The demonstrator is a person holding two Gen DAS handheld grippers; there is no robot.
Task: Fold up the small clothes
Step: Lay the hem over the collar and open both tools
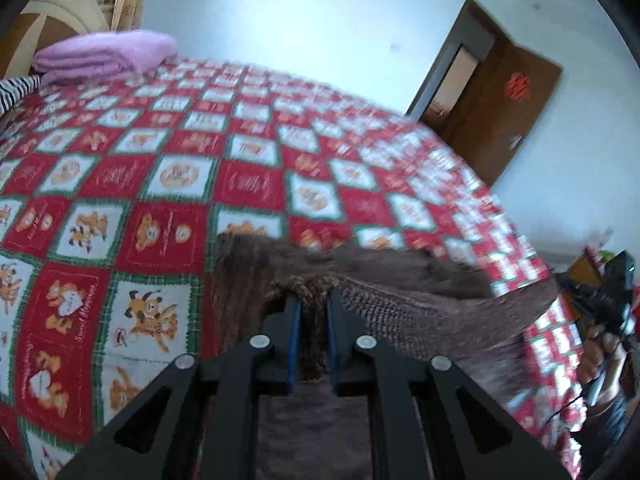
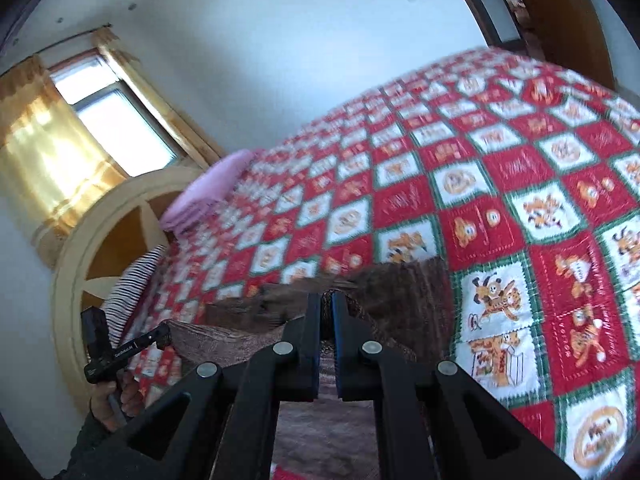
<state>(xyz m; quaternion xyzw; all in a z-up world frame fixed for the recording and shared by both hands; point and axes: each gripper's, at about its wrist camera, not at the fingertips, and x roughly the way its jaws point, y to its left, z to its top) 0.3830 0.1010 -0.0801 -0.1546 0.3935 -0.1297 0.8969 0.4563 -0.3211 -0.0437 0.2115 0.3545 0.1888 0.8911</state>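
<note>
Gripping a brown knitted garment above the bed's red-and-white cartoon quilt, the left gripper and right gripper were both clamped on its edge; quilt lettering was too blurred to read.

A garment hangs over the bed, a folded blanket beyond.

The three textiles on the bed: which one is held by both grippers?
The brown knit garment: the left gripper and the right gripper each pinch its edge. The pink folded blanket and the striped cloth lie untouched near the headboard.
</note>
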